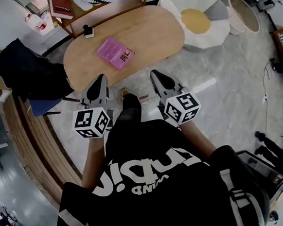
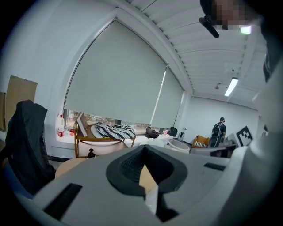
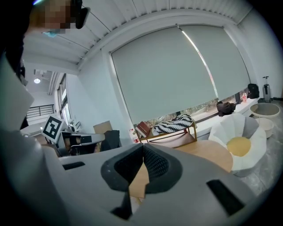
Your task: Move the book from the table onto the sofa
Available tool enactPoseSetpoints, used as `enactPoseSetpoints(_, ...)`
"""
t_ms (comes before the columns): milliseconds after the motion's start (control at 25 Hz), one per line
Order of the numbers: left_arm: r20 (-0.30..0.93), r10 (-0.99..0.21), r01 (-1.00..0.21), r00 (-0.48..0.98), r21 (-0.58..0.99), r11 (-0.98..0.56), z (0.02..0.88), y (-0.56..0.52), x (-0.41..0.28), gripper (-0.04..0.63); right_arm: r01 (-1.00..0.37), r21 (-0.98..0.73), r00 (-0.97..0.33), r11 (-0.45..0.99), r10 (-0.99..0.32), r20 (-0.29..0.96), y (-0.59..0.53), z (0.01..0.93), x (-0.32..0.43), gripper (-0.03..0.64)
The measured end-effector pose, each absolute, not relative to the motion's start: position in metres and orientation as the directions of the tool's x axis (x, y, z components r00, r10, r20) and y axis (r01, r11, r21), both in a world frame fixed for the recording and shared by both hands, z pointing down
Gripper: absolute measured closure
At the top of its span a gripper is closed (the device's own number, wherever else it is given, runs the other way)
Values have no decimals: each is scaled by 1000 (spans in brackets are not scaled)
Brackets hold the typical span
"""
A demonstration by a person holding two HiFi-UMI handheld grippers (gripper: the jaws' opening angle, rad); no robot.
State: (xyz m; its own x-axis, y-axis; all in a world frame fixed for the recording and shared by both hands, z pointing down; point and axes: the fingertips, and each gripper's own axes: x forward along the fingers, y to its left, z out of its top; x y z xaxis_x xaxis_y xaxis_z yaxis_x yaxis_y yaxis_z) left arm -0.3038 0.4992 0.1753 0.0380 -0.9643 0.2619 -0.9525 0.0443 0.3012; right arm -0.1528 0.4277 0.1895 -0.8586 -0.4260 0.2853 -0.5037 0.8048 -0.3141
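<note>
Left gripper & right gripper are hovering w/ jaws shut, empty. The book is lying untouched on the table just ahead of both; pickup & carry not yet done.

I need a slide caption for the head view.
Left hand-held gripper and right hand-held gripper, shut, facing pink book on oval wooden table.

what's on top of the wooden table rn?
A pink book lying flat and a small dark object near the far edge of the table. Anything under the book is covered.
</note>
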Motion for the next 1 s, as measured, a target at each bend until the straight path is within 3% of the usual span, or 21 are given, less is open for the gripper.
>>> enactPoseSetpoints(440, 236, -970, -955, 50, 297, 24, 161, 414, -379, 588, -504, -274, -858, 819, -438, 270, 344, 172, -234, 615)
enactPoseSetpoints(1000, 268, -963, -945, -3, 314, 90, 164, 371, -418, 588, -484, -327, -870, 812, -407, 277, 277, 169, -279, 615)
